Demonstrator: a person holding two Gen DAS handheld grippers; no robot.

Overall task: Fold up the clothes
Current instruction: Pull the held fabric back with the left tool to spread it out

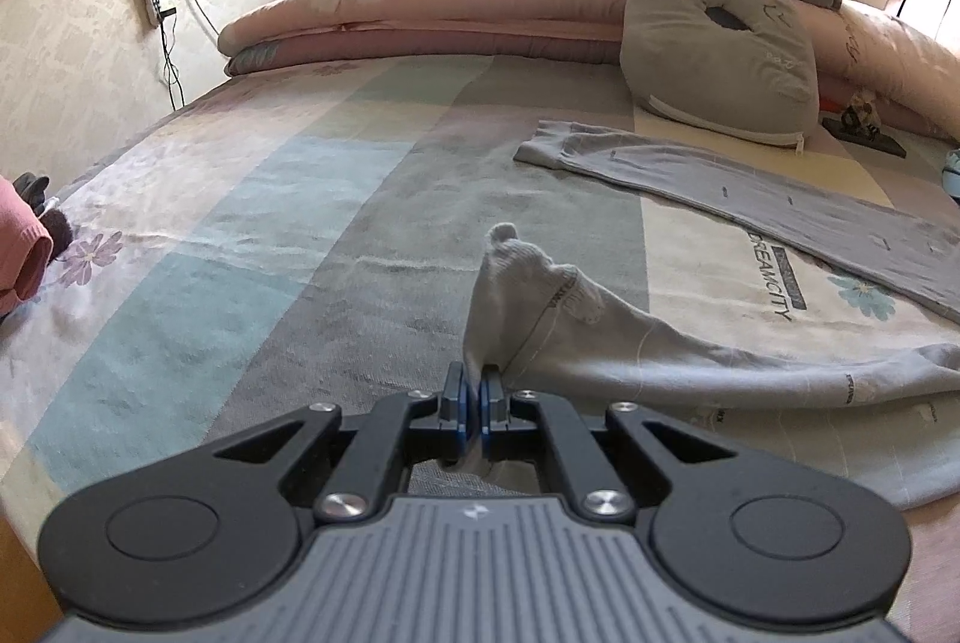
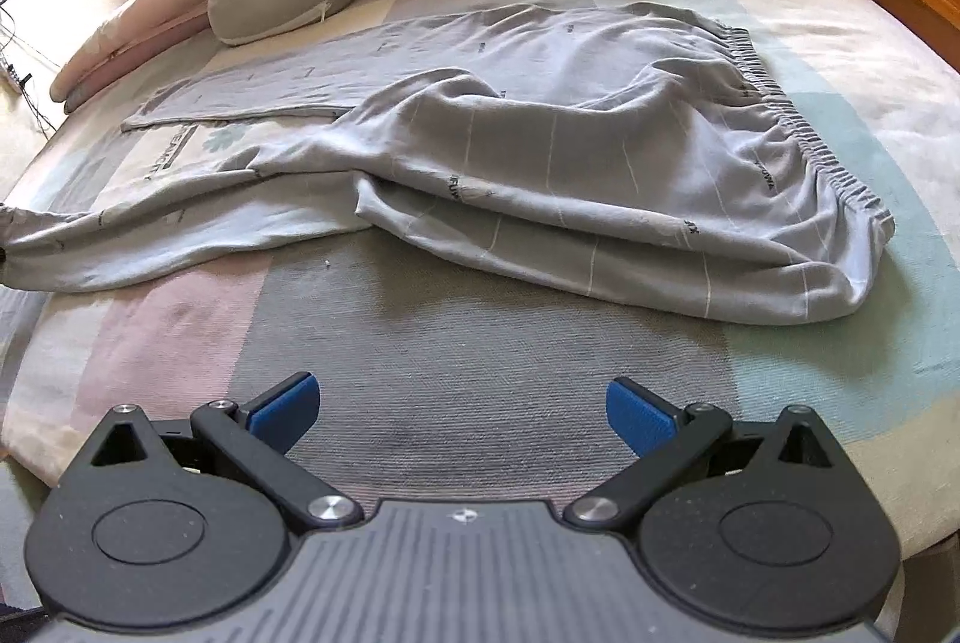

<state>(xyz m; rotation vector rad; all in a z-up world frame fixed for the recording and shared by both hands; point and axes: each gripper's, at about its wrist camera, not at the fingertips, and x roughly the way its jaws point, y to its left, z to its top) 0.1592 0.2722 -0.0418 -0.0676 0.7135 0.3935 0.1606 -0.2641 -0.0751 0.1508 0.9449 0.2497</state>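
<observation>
Pinching the cuff of 1 trouser leg, my left gripper [image 1: 474, 379] has its jaws clamped tight on the grey trousers [image 2: 600, 175], lifting that end off the bedspread [image 1: 240, 235]. The trousers lie crumpled across the bed, waistband to the right. My right gripper [image 2: 459, 403] hovers over bare bedspread near them, jaws spread wide, holding nothing.

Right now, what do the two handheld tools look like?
Both look alike. The left tool and the right tool have black linkage arms with silver bolts, round black hubs on each side, blue pads on the fingers, and a grey ribbed body bearing a small white mark.
</observation>
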